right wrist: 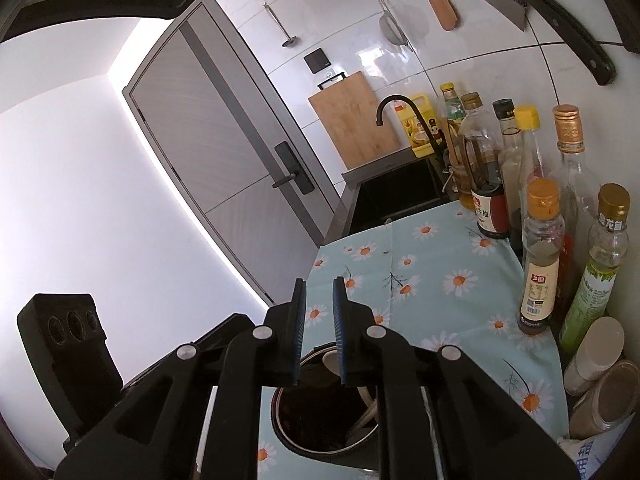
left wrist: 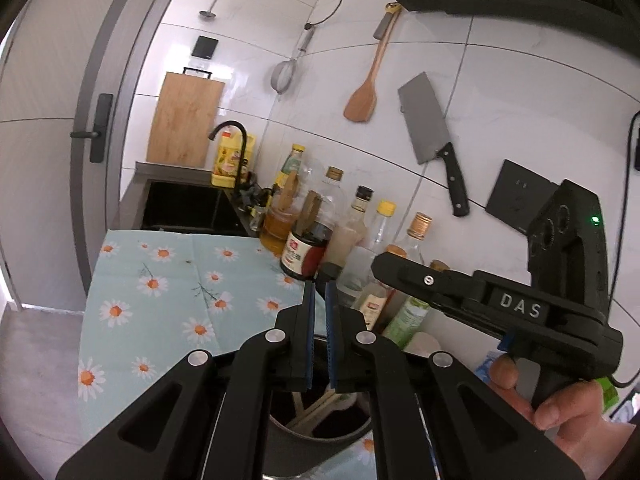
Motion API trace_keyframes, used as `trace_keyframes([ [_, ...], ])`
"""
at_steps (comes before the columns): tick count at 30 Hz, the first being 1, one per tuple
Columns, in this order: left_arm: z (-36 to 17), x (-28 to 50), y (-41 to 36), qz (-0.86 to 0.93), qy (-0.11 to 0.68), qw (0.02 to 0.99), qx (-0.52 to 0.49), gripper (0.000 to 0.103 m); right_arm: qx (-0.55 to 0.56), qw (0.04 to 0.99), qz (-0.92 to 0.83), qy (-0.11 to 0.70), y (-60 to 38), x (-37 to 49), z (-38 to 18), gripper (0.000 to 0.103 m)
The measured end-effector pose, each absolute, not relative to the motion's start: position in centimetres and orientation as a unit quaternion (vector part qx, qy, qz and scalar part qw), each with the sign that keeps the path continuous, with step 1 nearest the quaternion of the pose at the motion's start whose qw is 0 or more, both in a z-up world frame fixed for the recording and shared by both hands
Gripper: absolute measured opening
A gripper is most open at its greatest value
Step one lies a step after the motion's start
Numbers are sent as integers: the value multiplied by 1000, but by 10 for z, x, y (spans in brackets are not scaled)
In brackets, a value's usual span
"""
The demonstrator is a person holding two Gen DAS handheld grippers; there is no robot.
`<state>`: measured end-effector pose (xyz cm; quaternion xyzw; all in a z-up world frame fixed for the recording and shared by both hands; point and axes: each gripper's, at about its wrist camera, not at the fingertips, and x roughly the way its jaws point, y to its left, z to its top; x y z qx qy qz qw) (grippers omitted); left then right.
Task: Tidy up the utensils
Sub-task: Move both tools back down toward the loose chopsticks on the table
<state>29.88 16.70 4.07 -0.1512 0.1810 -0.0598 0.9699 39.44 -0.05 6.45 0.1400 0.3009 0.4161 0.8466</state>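
Observation:
A dark round utensil pot (left wrist: pixel 320 430) stands on the daisy cloth below both grippers, with pale utensil handles (left wrist: pixel 320 404) leaning inside it. It also shows in the right wrist view (right wrist: pixel 320 420), with a pale spoon (right wrist: pixel 330 360) at its rim. My left gripper (left wrist: pixel 320 300) is above the pot, its jaws a narrow gap apart with nothing between them. My right gripper (right wrist: pixel 320 300) is above the pot too, slightly open and empty. The right gripper's body (left wrist: pixel 500 308) shows in the left wrist view, held by a hand.
A daisy-print cloth (left wrist: pixel 168 288) covers the counter. Several sauce and oil bottles (right wrist: pixel 540 248) line the wall side. A black sink (left wrist: pixel 180 208) with a black tap lies beyond. A cleaver (left wrist: pixel 434 136), wooden spatula (left wrist: pixel 364 92), strainer and cutting board (left wrist: pixel 184 120) hang on the tiled wall.

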Motion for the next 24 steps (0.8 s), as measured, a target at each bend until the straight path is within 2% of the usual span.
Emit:
trace_keyframes([
  [7, 49, 277, 164, -68, 179, 971, -146, 5, 146, 845, 420, 296, -9, 383, 80, 15],
  [8, 50, 274, 164, -69, 177, 971, -147, 14, 145, 846, 421, 294, -11, 381, 83, 15],
  [10, 54, 266, 165, -63, 176, 972, -146, 21, 144, 847, 420, 292, -14, 374, 88, 15],
  [13, 60, 256, 165, -62, 175, 972, -141, 21, 145, 847, 421, 291, -21, 365, 92, 17],
  [15, 64, 250, 164, -65, 175, 973, -139, 21, 148, 842, 426, 295, -26, 358, 94, 27],
  [24, 70, 220, 158, -65, 202, 970, -117, 21, 148, 843, 426, 294, -61, 325, 103, 30],
])
